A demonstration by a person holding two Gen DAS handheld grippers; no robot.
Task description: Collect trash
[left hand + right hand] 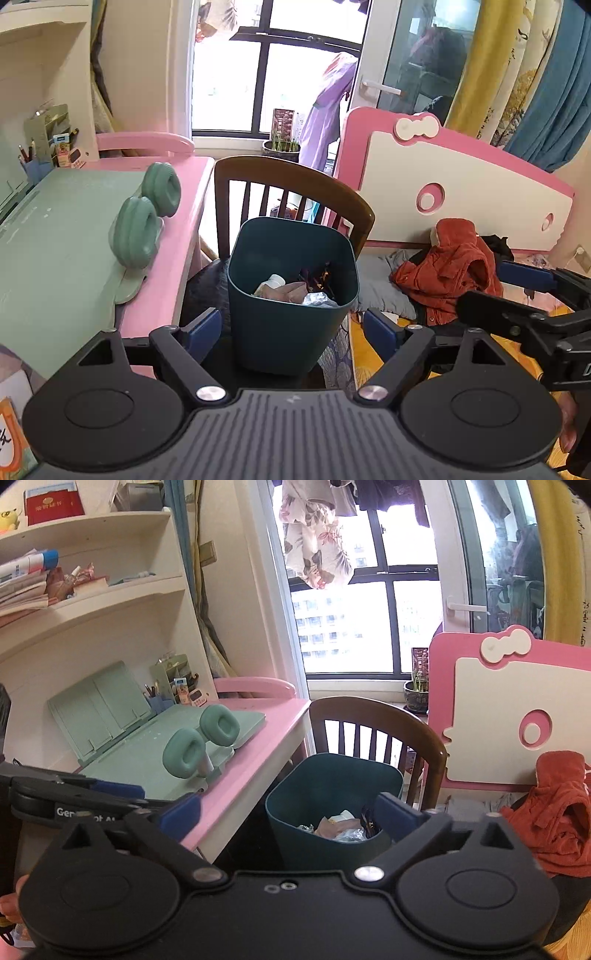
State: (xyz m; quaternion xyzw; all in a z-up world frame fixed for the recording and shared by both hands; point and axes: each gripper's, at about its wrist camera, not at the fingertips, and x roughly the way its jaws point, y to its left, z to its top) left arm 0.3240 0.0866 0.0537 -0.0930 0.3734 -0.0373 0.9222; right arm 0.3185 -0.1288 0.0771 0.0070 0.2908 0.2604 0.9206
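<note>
Trash bin (291, 291) ahead of both empty jaws (spread wide), untouched.

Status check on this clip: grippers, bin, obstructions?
Left gripper open, empty. Right gripper open, empty. Teal bin upright on chair, trash inside. Nothing blocking.

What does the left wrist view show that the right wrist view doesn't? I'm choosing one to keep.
Only the left wrist view shows the blue curtain and a lilac garment hanging at the window.

Only the right wrist view shows the wall shelves with books, the green book stand and floral laundry.

Both show the teal bin of trash on the wooden chair, the green headphones on the pink desk, the orange jacket, and both tongs open and empty.
</note>
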